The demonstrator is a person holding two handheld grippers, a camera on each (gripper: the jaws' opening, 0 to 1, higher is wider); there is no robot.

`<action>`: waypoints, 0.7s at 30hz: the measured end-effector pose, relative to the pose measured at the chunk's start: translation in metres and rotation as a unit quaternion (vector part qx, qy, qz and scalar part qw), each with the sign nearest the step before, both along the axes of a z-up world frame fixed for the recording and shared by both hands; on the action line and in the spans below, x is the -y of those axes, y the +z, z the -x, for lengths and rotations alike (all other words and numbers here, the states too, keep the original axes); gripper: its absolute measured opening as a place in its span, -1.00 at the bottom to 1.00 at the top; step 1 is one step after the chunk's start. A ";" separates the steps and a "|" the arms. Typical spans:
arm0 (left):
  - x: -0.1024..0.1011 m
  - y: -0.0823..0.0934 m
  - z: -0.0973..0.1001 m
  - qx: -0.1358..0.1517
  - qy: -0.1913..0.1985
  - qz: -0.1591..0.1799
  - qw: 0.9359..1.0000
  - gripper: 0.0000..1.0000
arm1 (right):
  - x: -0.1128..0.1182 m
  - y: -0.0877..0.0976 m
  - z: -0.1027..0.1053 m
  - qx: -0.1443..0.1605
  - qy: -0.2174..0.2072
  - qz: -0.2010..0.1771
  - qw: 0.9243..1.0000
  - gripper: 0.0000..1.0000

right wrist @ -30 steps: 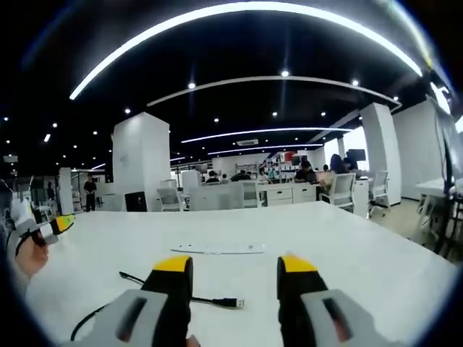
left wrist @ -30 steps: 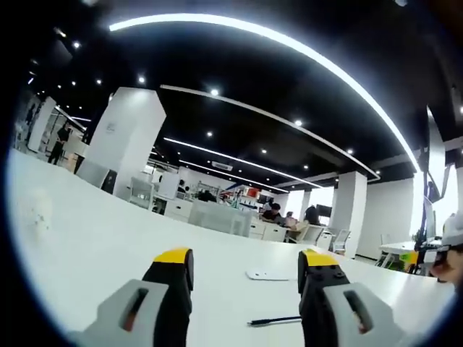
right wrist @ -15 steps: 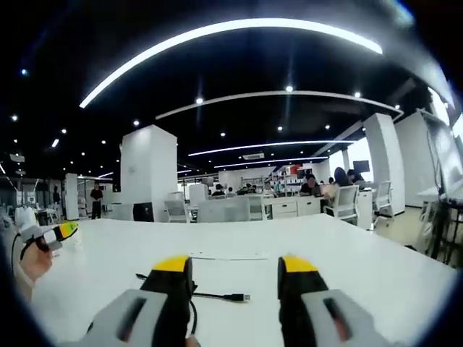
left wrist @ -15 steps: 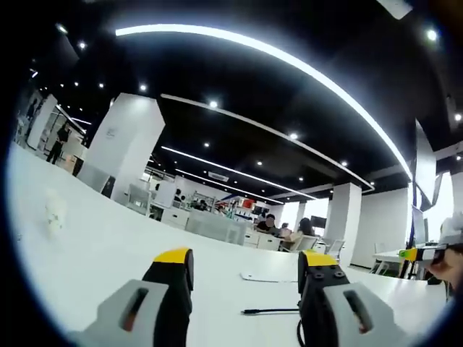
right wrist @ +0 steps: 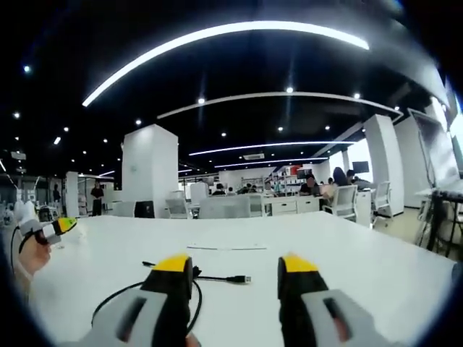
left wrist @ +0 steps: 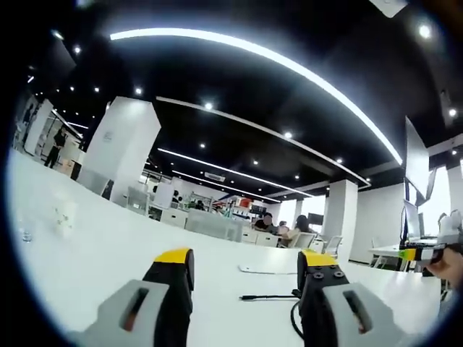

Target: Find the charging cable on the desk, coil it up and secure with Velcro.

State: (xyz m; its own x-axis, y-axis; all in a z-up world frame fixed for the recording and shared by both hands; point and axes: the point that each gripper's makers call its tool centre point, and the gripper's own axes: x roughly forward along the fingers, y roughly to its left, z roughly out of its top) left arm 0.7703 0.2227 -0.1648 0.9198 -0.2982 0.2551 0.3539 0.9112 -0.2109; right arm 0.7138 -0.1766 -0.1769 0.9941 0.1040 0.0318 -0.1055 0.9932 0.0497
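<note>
Black charging cable point(right wrist: 181, 283) lies loosely curved on the white tabletop point(right wrist: 347, 253), just beyond both spread, empty grey-and-yellow hand-held grippers, left point(left wrist: 246, 264) and right point(right wrist: 235, 267).

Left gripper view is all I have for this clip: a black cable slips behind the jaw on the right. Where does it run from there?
Observer: In the right gripper view the cable lies flat on the white desk, with a metal plug at one end. The other way it passes behind a jaw and swings out in one loose loop, uncoiled.
Operator: Is the right gripper holding it?
Observer: No. Its jaws stand apart with nothing between them, and the cable lies on the desk beyond the tips.
Operator: And my gripper, from that side?
Observer: The left gripper shows at the edge of the view, held in a hand above the desk, away from the cable.
</note>
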 end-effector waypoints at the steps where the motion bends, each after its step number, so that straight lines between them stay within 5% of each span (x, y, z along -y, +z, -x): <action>1: 0.000 0.000 0.001 -0.001 0.000 0.001 1.000 0.15 | -0.001 0.000 0.003 0.001 0.002 -0.002 1.000 -0.04; 21: 0.007 -0.004 0.054 0.015 -0.001 -0.047 0.999 0.16 | -0.015 -0.010 0.049 0.014 0.012 0.006 1.000 -0.04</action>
